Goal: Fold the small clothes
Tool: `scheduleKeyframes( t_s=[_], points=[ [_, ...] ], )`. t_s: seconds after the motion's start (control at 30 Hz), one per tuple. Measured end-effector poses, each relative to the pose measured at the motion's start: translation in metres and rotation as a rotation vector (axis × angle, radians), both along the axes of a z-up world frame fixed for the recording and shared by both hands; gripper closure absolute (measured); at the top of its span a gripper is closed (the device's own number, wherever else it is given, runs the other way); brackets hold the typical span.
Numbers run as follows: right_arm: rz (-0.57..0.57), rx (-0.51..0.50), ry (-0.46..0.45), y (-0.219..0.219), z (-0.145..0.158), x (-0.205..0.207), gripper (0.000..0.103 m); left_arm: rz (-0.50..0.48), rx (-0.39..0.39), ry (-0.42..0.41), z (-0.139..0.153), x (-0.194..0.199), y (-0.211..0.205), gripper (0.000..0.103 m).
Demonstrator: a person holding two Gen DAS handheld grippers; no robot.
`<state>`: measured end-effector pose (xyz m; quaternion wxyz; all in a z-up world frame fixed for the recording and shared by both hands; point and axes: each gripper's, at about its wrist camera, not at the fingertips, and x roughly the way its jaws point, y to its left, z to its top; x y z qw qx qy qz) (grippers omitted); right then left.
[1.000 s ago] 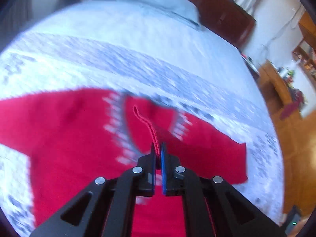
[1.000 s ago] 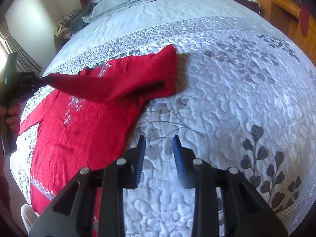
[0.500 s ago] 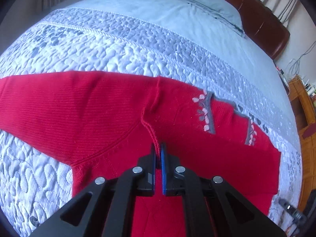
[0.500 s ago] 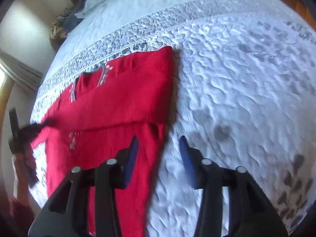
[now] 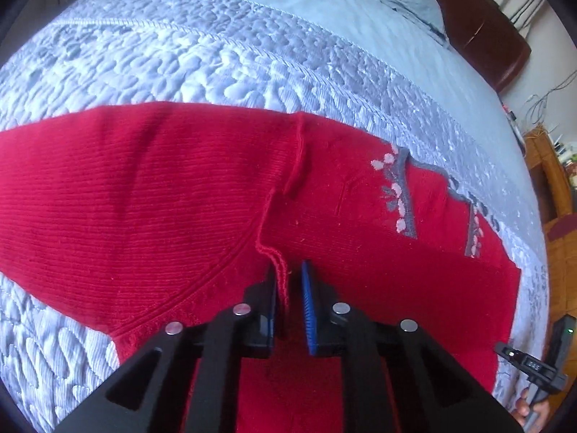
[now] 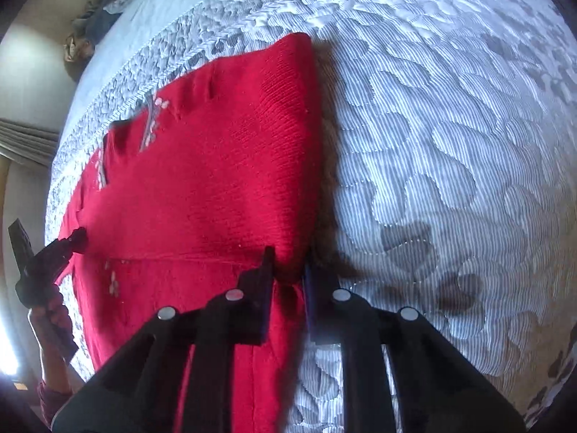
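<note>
A red knitted sweater [image 5: 180, 195] with grey-and-pink neckline trim lies on a grey quilted bedspread [image 6: 450, 144]. The left gripper [image 5: 288, 285], jaws just parting, straddles a sleeve cuff edge; the right gripper [image 6: 288, 270] has just closed on the folded side.

Right gripper [image 6: 288, 270] pointing down at a quilted bedspread [image 6: 450, 151], jaws just closing on the folded edge of a red sweater [image 6: 216, 166]. Sweater spread ahead and left of the fingers, one sleeve folded across. Left gripper [image 6: 74, 240] far left, at the sweater's edge, gripped by a hand [image 6: 50, 310].
</note>
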<state>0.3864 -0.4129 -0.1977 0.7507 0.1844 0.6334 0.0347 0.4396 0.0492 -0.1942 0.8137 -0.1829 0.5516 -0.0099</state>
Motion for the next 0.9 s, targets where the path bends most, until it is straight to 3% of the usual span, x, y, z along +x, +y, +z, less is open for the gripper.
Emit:
scheduleKeyframes(
  t_s=[0.07, 0.17, 0.23, 0.3, 0.47, 0.53, 0.77, 0.9],
  points=[
    [0.0, -0.005, -0.014, 0.003, 0.005, -0.002, 0.085, -0.009, -0.004, 0.005, 0.005, -0.003, 0.004, 0.088],
    [-0.011, -0.038, -0.055, 0.003, 0.02, -0.015, 0.074, -0.012, -0.034, 0.003, 0.017, -0.018, 0.02, 0.062],
    [0.002, -0.113, -0.108, 0.008, 0.035, -0.032, 0.066, -0.006, -0.004, -0.003, 0.025, -0.034, 0.036, 0.057],
    [0.029, -0.155, -0.138, 0.015, 0.045, -0.046, 0.064, 0.005, 0.027, -0.004, 0.031, -0.05, 0.058, 0.05],
    [0.123, -0.198, -0.151, 0.045, 0.053, -0.069, 0.064, 0.155, 0.111, 0.03, 0.039, -0.087, 0.139, 0.048],
    [0.167, -0.183, -0.143, 0.063, 0.051, -0.071, 0.059, 0.234, 0.121, 0.048, 0.041, -0.097, 0.175, 0.047],
    [0.273, -0.193, -0.145, 0.117, 0.04, -0.074, 0.057, 0.507, 0.02, 0.052, 0.037, -0.106, 0.273, 0.045],
    [0.293, -0.214, -0.132, 0.128, 0.031, -0.073, 0.057, 0.587, 0.0, 0.02, 0.031, -0.102, 0.301, 0.047]
  ],
)
